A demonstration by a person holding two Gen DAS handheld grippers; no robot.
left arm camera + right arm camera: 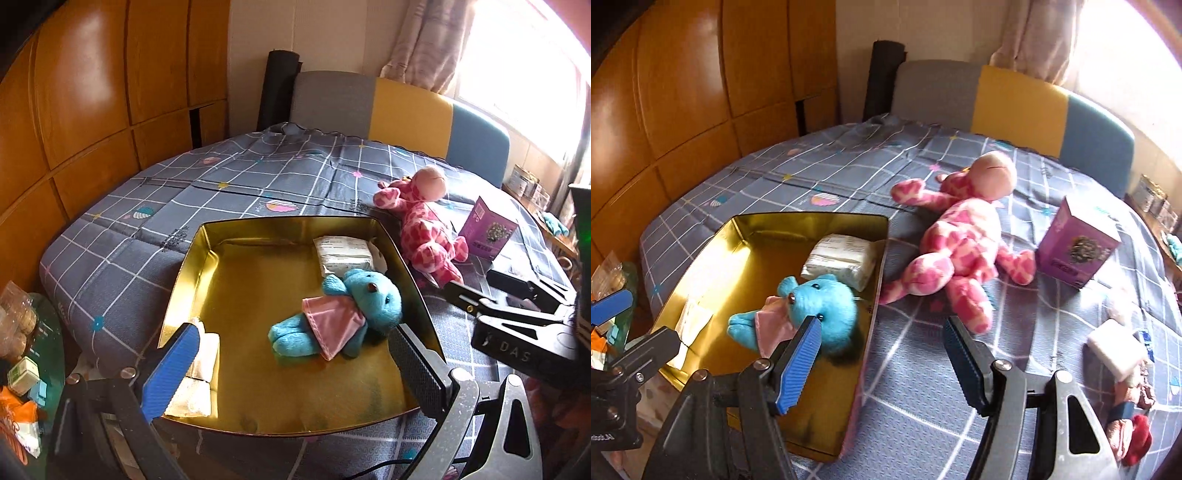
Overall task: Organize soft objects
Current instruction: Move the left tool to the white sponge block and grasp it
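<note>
A gold tin box (207, 243) (701, 258) sits on the bed. In it lie a blue teddy bear in a pink dress (340, 314) (827, 314), a white wrapped pack (345, 253) (842, 264) and white cloths (201, 369) (692, 317). A pink spotted plush giraffe (424, 229) (964, 243) lies on the bed to the right of the box. My left gripper (291, 339) is open and empty above the box, over the bear. My right gripper (881, 326) is open and empty over the box's right edge, near the giraffe's legs.
A purple carton (487, 230) (1078, 247) stands right of the giraffe. A white block (1115, 347) and small red and pink items (1134, 435) lie at the right. A wooden wardrobe (92, 92) is at the left, a colourful headboard (406, 110) behind. A cluttered side table (22, 350) stands at the lower left.
</note>
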